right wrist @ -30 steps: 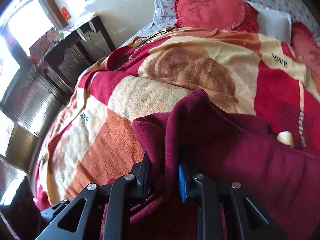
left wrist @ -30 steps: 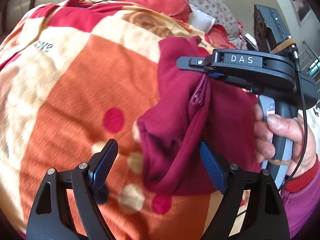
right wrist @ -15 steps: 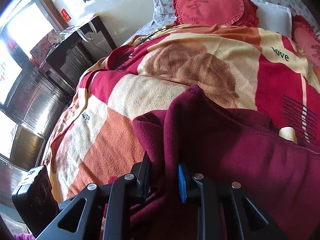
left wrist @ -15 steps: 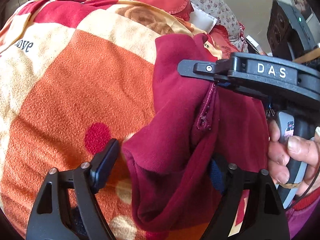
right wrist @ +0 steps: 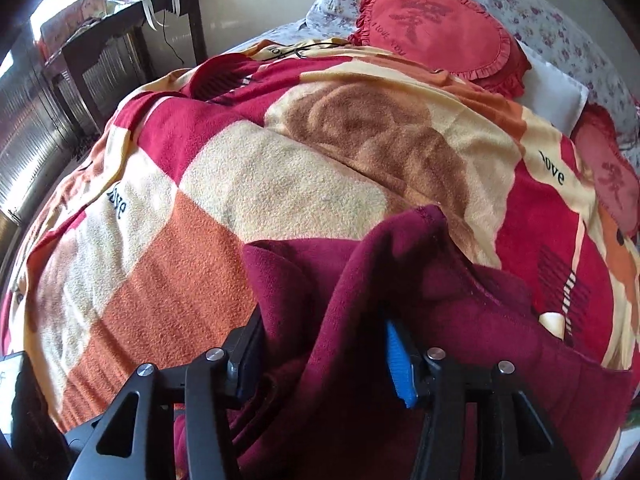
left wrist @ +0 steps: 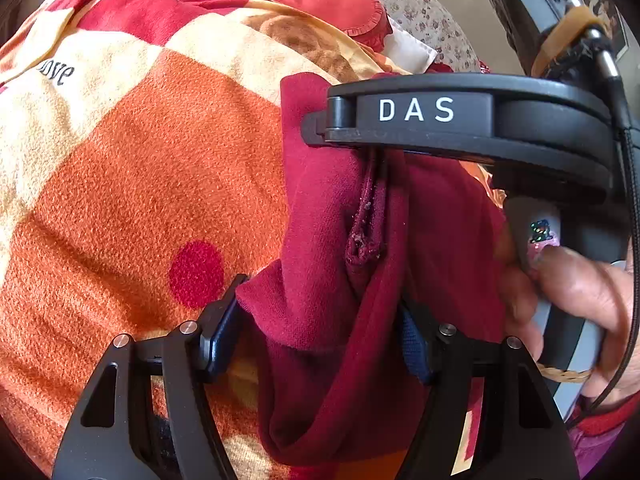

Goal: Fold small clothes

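A dark red fleece garment [left wrist: 340, 240] with a zipper hangs bunched above the patterned blanket [left wrist: 132, 184]. My left gripper [left wrist: 320, 332] is open, its jaws on either side of a hanging fold of the garment. My right gripper [right wrist: 324, 356] has its jaws partly apart with a thick ridge of the garment [right wrist: 360, 300] standing between them. In the left wrist view the right gripper's body, marked DAS, [left wrist: 440, 120] sits just above the garment, held by a hand [left wrist: 568, 292].
The blanket [right wrist: 240, 200] covers a bed. A red heart-shaped cushion [right wrist: 432, 28] and a floral pillow [right wrist: 560, 24] lie at the head. A dark wooden table [right wrist: 120, 40] stands beyond the bed's left side.
My left gripper has moved in around the hanging fold and its jaws have narrowed. My right gripper's jaws have spread wider; they were pinched tight on the garment before.
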### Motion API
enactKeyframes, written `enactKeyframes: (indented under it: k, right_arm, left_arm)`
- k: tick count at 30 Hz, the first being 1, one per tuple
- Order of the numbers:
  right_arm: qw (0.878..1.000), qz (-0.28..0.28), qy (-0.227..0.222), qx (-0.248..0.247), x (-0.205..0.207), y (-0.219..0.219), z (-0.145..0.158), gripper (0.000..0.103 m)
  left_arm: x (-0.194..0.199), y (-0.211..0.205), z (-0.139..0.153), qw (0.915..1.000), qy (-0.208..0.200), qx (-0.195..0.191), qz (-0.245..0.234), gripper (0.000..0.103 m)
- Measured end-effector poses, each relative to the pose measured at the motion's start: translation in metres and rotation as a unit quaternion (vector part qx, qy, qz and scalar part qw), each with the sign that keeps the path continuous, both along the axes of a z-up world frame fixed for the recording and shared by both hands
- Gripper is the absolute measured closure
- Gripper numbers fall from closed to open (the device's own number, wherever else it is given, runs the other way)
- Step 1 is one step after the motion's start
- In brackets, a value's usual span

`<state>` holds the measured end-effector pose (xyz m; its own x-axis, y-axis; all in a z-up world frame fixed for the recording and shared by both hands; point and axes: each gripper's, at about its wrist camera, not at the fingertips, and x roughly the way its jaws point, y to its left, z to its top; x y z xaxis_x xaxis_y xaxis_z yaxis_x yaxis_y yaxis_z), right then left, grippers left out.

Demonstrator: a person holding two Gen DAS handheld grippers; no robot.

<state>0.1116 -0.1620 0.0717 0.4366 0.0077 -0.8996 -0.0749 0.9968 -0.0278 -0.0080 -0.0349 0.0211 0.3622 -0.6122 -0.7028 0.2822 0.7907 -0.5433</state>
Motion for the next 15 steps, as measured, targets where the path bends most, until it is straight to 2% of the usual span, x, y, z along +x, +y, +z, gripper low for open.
enactKeyframes:
  k: [2, 3, 4, 5, 6, 8, 11, 15]
  right_arm:
    - [1.000, -0.004, -0.005, 0.016, 0.000, -0.005, -0.001, 0.052]
    - [1.000, -0.005, -0.010, 0.024, -0.002, -0.007, 0.000, 0.057]
    - [0.999, -0.006, -0.016, 0.035, -0.004, -0.011, 0.001, 0.061]
    - [0.999, -0.007, -0.023, 0.048, -0.007, -0.016, 0.003, 0.068]
    - [0.997, -0.008, -0.027, 0.071, -0.010, -0.022, 0.004, 0.077]
    - [0.989, -0.018, -0.032, 0.140, -0.018, -0.040, 0.009, 0.082]
    - [0.978, -0.029, -0.053, 0.197, -0.034, -0.061, 0.023, 0.086]
    - [0.966, -0.042, -0.086, 0.240, -0.058, -0.087, 0.047, 0.087]
  left_arm:
    - [0.000, -0.001, 0.000, 1.0000, 0.002, 0.002, -0.001, 0.035]
    - [0.000, -0.002, 0.002, 1.0000, 0.002, 0.004, -0.004, 0.035]
    - [0.001, -0.003, 0.004, 0.9999, 0.001, 0.008, -0.008, 0.041]
    - [-0.001, -0.004, 0.007, 0.9999, 0.000, 0.008, -0.015, 0.054]
    - [-0.001, -0.006, 0.010, 0.9997, 0.001, 0.006, -0.022, 0.058]
    - [-0.006, -0.011, 0.020, 0.9995, -0.005, 0.006, -0.032, 0.067]
    - [-0.017, -0.020, 0.042, 0.9983, -0.030, 0.009, -0.049, 0.070]
    - [-0.031, -0.041, 0.072, 0.9950, -0.062, 0.017, -0.076, 0.071]
